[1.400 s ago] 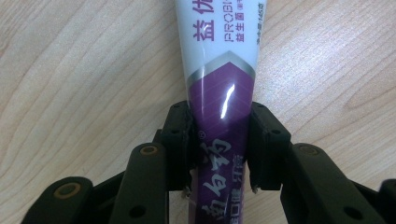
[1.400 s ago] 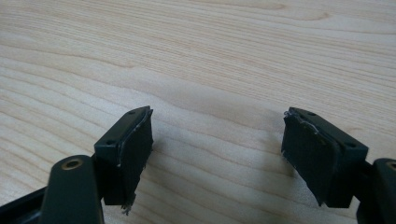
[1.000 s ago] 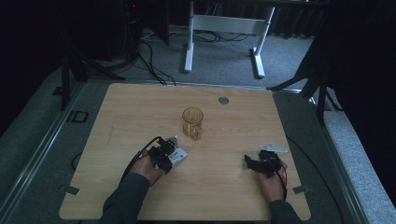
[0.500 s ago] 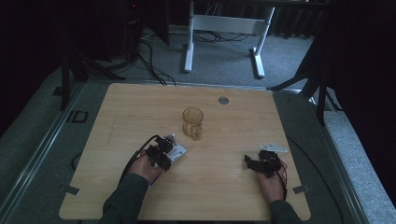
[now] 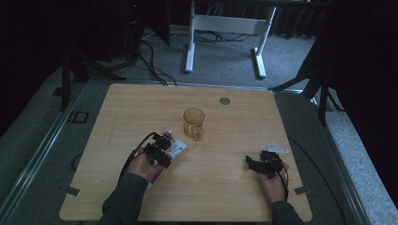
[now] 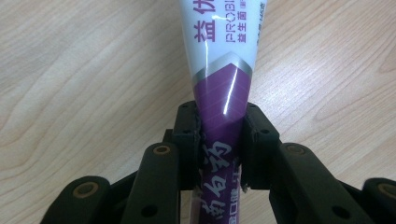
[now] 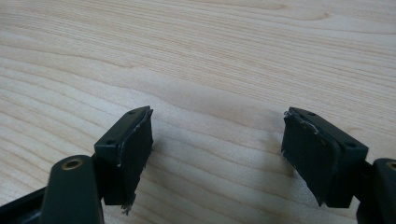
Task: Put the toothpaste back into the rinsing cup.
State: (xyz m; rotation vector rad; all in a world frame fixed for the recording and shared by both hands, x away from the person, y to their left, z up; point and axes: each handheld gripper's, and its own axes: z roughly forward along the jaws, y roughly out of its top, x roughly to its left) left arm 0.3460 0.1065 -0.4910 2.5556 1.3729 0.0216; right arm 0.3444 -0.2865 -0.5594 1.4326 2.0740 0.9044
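Now, from the high view, I see the left gripper (image 5: 164,146) near the table's (image 5: 122,108) left, just short of the glass (image 5: 193,123). Its own view shows jaws just closed, pinching the toothpaste tube (image 6: 223,70) ready for lifting. The right gripper (image 7: 217,149) idles wide over bare wood.

table (image 5: 117,108) | glass (image 5: 193,123) mid-table | tube (image 5: 176,148) just left-front of glass | disc (image 5: 225,101) behind glass

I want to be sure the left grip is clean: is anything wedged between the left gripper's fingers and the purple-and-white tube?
Nothing visible. The left gripper has its fingers pressed directly on the tube, which lies on the table.
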